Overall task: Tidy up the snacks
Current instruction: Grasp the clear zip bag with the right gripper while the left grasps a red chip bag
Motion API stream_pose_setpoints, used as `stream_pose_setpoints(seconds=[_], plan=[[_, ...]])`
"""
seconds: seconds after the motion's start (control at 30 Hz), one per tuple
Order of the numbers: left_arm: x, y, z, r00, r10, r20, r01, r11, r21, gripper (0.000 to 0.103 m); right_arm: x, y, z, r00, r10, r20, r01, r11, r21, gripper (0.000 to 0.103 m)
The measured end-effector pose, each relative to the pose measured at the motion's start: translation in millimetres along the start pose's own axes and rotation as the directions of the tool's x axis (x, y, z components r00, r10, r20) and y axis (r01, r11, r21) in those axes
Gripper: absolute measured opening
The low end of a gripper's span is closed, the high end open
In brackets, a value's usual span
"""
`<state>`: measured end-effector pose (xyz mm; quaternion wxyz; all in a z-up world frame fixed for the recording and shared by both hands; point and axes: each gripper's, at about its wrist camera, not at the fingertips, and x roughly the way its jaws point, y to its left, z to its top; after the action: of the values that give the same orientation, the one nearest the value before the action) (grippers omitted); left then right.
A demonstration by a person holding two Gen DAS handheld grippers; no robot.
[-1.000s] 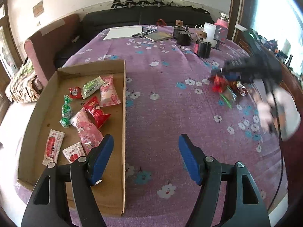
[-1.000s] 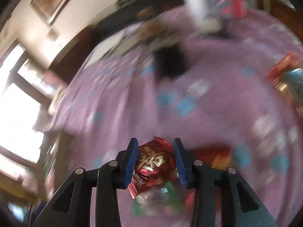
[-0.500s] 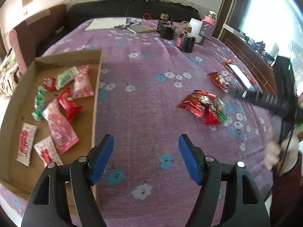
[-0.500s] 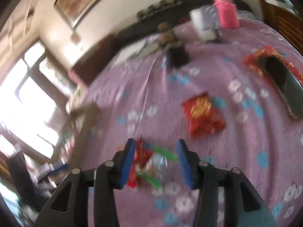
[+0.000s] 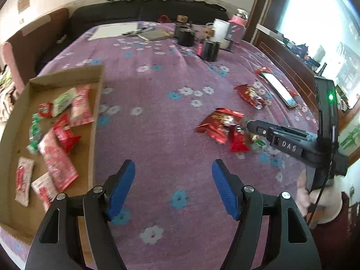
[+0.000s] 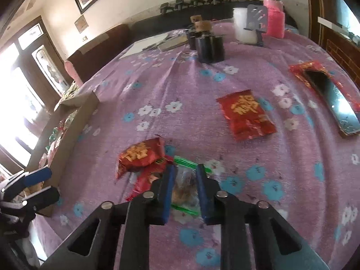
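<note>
On the purple flowered cloth covering the bench (image 6: pixel 157 85), near the front right of the spread, the right gripper (image 6: pixel 185 185) is set down over a small clear snack packet with green ends (image 6: pixel 184 180), one blue pad on either side of it; the jaws stand narrowly apart about the packet, and whether they already pinch it I cannot tell. The step in hand looks like a pick-up: this packet is one of a loose cluster, with a red foil snack bag printed in gold (image 6: pixel 140 155) just beside it at the left and a smaller red wrapper (image 6: pixel 148 177) touching or overlapping its near edge. The packet's long axis runs away from the camera, roughly in line with the fingers, its green ends pointing far and near. The next move, as I judge it, calls for closing on the packet alone, lifting clear of the red wrapper, then carrying it left to the shallow brown cardboard tray (image 5: pixel 94 121), where pink, red and green snacks already lie. The left gripper (image 5: pixel 173 189) hovers over bare cloth just right of the tray, jaws wide apart and empty.
</note>
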<state>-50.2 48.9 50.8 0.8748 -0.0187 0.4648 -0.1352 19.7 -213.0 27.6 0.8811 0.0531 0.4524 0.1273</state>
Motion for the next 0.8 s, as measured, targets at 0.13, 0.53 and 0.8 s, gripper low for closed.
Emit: stream_pose_setpoints(seconds=[0.13, 0.53, 0.8], plan=[[15, -16, 13, 0.999, -0.040, -0.014, 0.041, 0.998, 0.049, 0.070, -8, -8, -4, 0.991, -0.118, 0.059, 0.119, 0.993, -0.015, 0.019], [73, -49, 46, 0.998, -0.054, -0.037, 0.061, 0.966, 0.251, 0.070, -8, -35, -3, 0.998, -0.032, 0.051, 0.027, 0.996, 0.083, 0.033], [89, -52, 53, 0.986, -0.152, -0.070, 0.164, 0.963, 0.212, 0.071, -5, -33, -5, 0.998, -0.043, 0.037, 0.040, 0.997, 0.072, 0.044]])
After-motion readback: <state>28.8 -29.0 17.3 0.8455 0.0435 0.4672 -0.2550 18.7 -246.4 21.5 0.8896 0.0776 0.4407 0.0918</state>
